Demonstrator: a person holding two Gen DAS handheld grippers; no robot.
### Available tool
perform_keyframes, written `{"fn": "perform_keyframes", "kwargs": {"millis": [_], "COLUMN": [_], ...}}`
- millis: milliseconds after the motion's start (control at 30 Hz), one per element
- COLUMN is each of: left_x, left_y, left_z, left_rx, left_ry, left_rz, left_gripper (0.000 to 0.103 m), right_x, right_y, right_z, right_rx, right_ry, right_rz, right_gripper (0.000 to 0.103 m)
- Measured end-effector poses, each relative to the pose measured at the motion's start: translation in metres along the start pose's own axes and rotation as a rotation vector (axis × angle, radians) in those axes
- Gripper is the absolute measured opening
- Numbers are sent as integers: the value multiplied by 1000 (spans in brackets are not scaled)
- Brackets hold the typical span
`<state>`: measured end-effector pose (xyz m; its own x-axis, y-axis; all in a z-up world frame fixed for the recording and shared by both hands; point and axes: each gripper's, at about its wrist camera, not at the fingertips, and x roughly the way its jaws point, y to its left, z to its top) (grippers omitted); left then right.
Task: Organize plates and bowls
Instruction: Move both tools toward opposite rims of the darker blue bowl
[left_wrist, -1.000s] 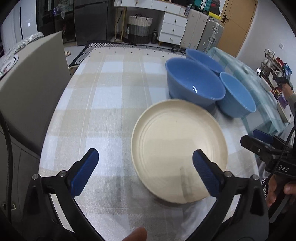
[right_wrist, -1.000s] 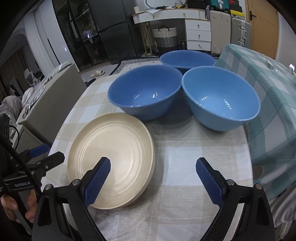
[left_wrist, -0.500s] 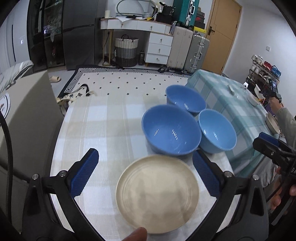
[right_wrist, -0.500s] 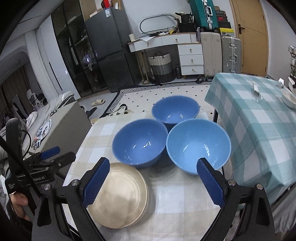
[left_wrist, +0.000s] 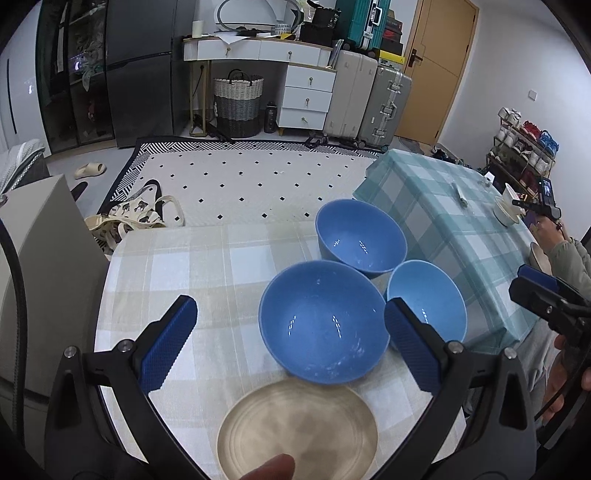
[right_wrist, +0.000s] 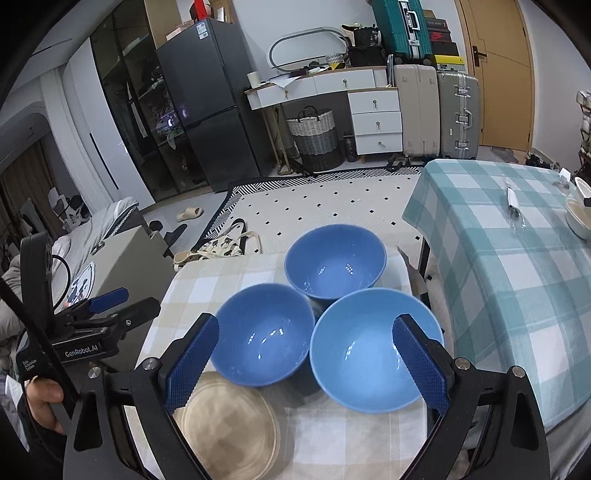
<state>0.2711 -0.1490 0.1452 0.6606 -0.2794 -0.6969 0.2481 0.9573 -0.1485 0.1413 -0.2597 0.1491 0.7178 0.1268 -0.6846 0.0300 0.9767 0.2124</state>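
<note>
A cream plate (left_wrist: 297, 430) (right_wrist: 227, 424) lies at the near edge of a small table with a beige checked cloth (left_wrist: 207, 266). Three blue bowls stand behind it: a middle one (left_wrist: 321, 325) (right_wrist: 262, 339), a far one (left_wrist: 360, 236) (right_wrist: 334, 260) and a lighter one on the right (left_wrist: 430, 295) (right_wrist: 365, 350). My left gripper (left_wrist: 291, 339) is open and empty, high above the plate. My right gripper (right_wrist: 306, 360) is open and empty, high above the bowls. Each gripper shows in the other's view, the right one (left_wrist: 543, 295) and the left one (right_wrist: 107, 299).
A table with a teal checked cloth (right_wrist: 509, 266) stands to the right, with white dishes (right_wrist: 580, 214) on it. A grey cabinet (left_wrist: 33, 258) stands left of the small table. A tote bag (left_wrist: 136, 218) lies on the dotted rug beyond. Suitcases, drawers and a basket line the far wall.
Both grippers have risen and pulled back from the table. The plate and bowls look smaller and lower in both views. Nothing on the table has moved.
</note>
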Motion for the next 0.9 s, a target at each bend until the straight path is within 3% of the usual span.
{"fn": "perform_keyframes", "kwargs": {"millis": [233, 433, 900], "left_x": [39, 85, 196], "left_y": [-14, -26, -49], "left_z": [38, 66, 109], "left_rx": [36, 48, 42], "left_ry": [7, 31, 110], "left_rz": [22, -21, -34], "left_gripper": [101, 100, 100], "right_x": [32, 62, 132], "right_y": [-21, -38, -76], "right_z": [33, 52, 75], "right_rx": [19, 11, 61], "right_ry": [29, 57, 121], "right_rz": [-9, -28, -42], "right_gripper": [97, 97, 95]}}
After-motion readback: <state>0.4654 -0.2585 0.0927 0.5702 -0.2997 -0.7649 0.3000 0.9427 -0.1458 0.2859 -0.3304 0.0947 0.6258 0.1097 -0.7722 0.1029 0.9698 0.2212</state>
